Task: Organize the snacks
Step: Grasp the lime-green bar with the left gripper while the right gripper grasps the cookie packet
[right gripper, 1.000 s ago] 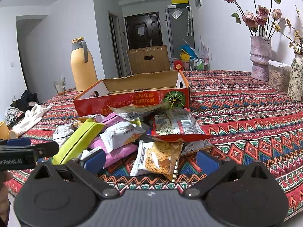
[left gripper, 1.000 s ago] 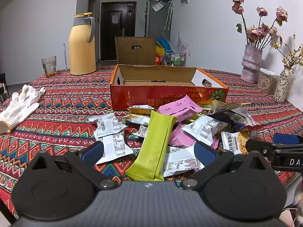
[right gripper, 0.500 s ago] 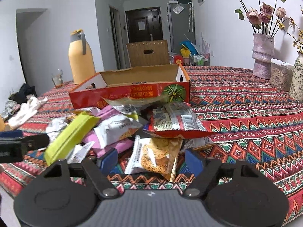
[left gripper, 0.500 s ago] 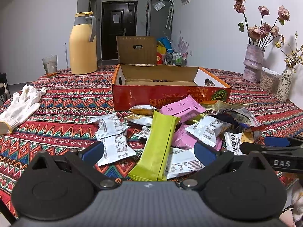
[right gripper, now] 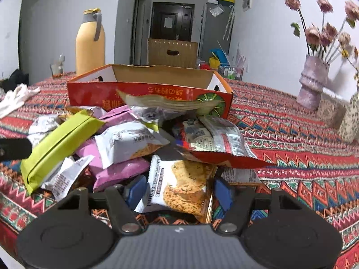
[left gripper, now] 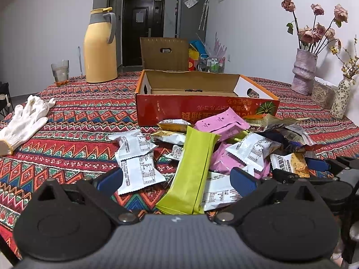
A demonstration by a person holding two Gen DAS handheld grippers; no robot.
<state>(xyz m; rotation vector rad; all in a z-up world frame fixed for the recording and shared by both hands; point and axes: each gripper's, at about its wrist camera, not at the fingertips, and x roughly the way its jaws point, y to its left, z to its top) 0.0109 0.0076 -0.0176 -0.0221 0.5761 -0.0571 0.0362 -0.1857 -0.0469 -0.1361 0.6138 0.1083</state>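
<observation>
A pile of snack packets lies on the patterned tablecloth in front of an open red cardboard box [left gripper: 202,109], which also shows in the right wrist view [right gripper: 148,89]. A long lime-green packet [left gripper: 193,172] lies between the fingers of my open left gripper [left gripper: 177,179]; it also shows in the right wrist view [right gripper: 58,145]. My right gripper [right gripper: 177,190] has its jaws close on either side of a white cracker packet [right gripper: 179,183] at the pile's near edge; whether they grip it is unclear. Pink packets [left gripper: 222,123] and white packets [left gripper: 139,168] lie around.
A yellow thermos [left gripper: 99,47] and a glass [left gripper: 60,72] stand at the back left. White gloves [left gripper: 24,121] lie at the left. A purple vase with dried roses [left gripper: 304,74] and a small floral vase [left gripper: 341,98] stand at the right. A brown box flap [left gripper: 165,53] stands behind.
My right gripper has moved forward into the pile and its jaws have narrowed around the white cracker packet. My left gripper has barely moved and stays open.
</observation>
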